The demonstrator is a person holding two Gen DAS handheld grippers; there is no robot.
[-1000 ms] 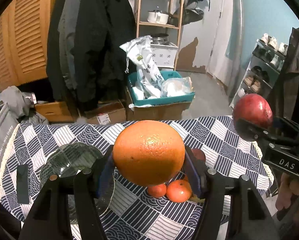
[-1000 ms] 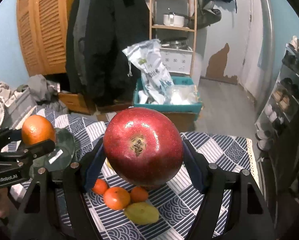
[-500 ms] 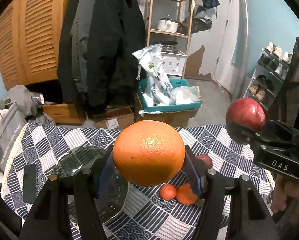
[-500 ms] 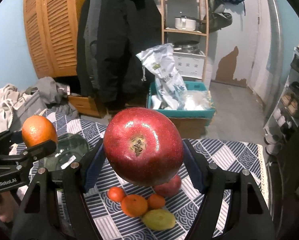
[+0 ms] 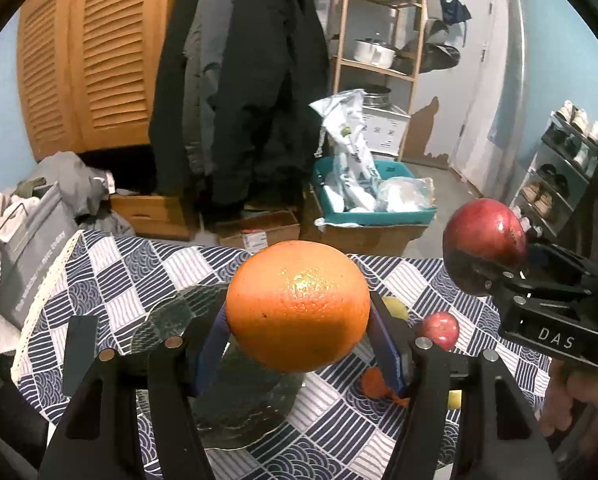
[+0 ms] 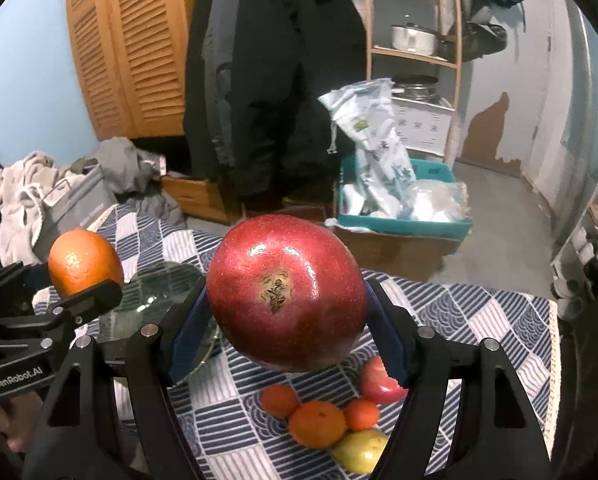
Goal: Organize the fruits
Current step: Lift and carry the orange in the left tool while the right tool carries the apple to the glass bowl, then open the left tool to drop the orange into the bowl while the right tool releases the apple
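I've got the left gripper [image 5: 299, 316] jaws pinching the orange [image 5: 297, 306] right above the glass plate [image 5: 235, 396] on the bench, right gripper [image 6: 287, 300] jaws pinching the pomegranate [image 6: 286, 297] farther right, so left arm's nearer for the drop.

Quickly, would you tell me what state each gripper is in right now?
Left gripper: shut on the orange, held above the table.
Right gripper: shut on the pomegranate, also held in the air.
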